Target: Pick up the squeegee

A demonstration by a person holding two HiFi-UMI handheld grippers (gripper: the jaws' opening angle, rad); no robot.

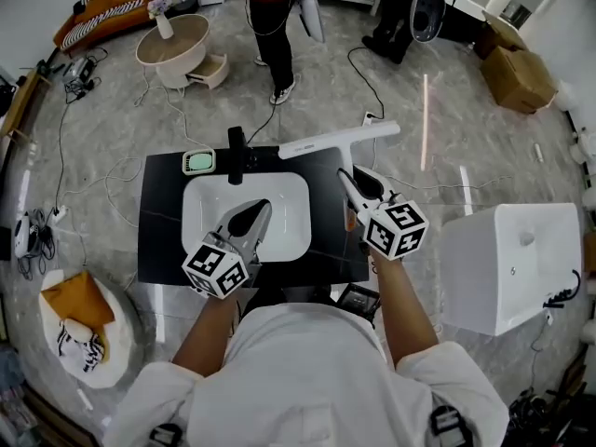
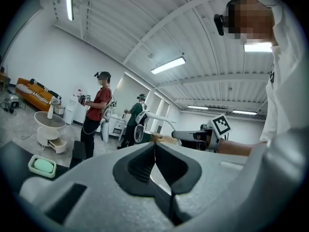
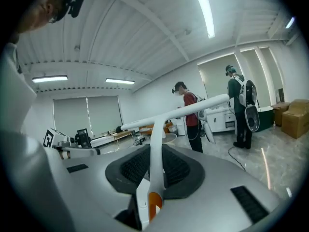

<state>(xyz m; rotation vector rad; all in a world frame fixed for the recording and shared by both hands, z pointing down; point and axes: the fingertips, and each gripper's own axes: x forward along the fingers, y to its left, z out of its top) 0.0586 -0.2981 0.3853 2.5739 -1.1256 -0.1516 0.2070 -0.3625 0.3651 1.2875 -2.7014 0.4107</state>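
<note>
Plastic is our guess for the squeegee (image 1: 335, 141): light, stiff and smooth enough to twist in a grip. The long blade adds leverage, so the handle is the place to take it.

In the head view it is clear of the counter (image 1: 158, 250), at 1 o'clock from the sink (image 1: 197, 214). Its blade lies crosswise at 12 o'clock of the right gripper (image 1: 356, 182), which clasps the handle. The left gripper (image 1: 253, 214) hangs over the sink and carries nothing.

In the left gripper view we see its jaws pressed together tip to tip, with nothing between them. The other gripper and the squeegee show at 2 o'clock.

In the right gripper view the white handle runs up between the ribbed pads (image 3: 130, 169). The jaws stand partly apart and are clamped on it, with an orange patch at its near end. The blade crosses at 12 o'clock, tilted up toward 2 o'clock. We judge the hold firm but near one end, so the blade could swing.
</note>
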